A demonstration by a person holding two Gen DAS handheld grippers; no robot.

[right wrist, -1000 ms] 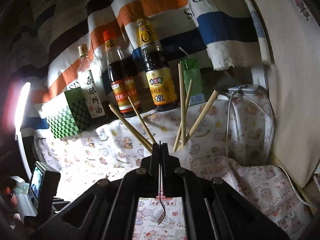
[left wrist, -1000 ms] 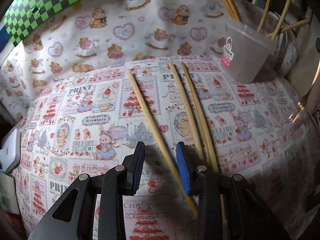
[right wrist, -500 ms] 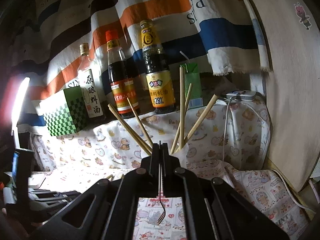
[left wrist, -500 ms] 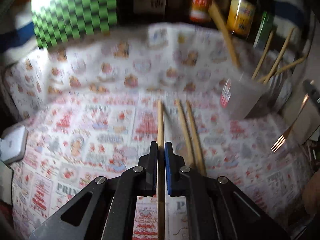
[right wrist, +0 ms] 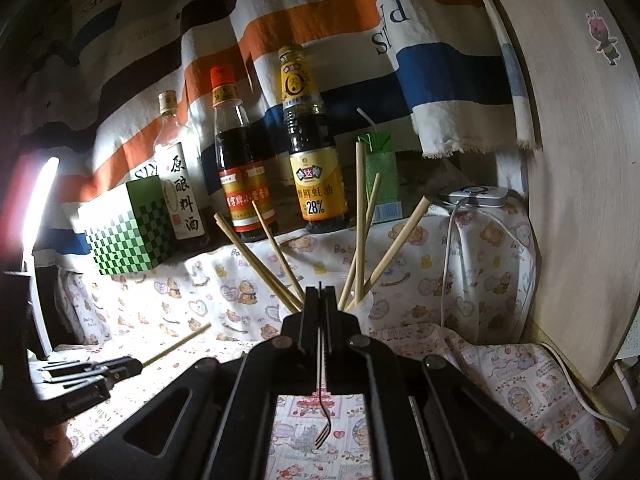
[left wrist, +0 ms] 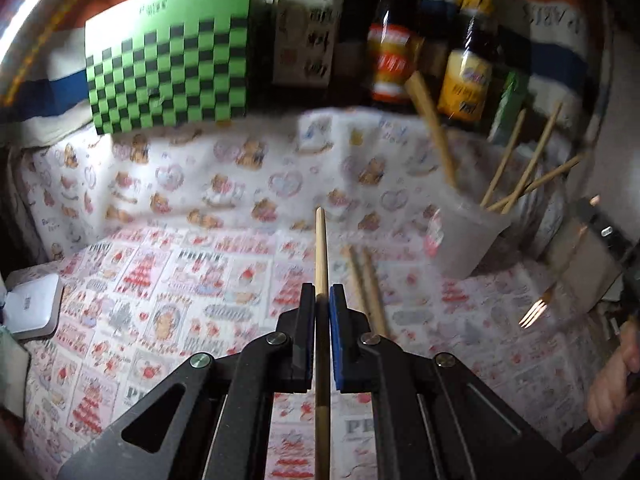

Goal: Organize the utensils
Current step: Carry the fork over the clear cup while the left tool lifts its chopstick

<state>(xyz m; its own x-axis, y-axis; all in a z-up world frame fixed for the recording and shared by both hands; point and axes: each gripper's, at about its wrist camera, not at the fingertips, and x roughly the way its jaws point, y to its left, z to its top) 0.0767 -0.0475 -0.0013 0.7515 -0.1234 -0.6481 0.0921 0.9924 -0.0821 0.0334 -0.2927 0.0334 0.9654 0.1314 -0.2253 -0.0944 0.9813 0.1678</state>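
Both wrist views close, facing bottles (right wrist: 312, 140) — shared backdrop

A matt printed cloth (left wrist: 160, 280) is covering the table; the chopstick (left wrist: 321, 248) is looking like smooth pale wood, the tub (left wrist: 468, 236) frosted plastic, the fork (right wrist: 323, 420) shiny metal.

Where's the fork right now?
The fork is clamped in the right gripper, tines hanging down below it over the printed cloth. In the left wrist view its tines show at the far right, right of the plastic cup of chopsticks.
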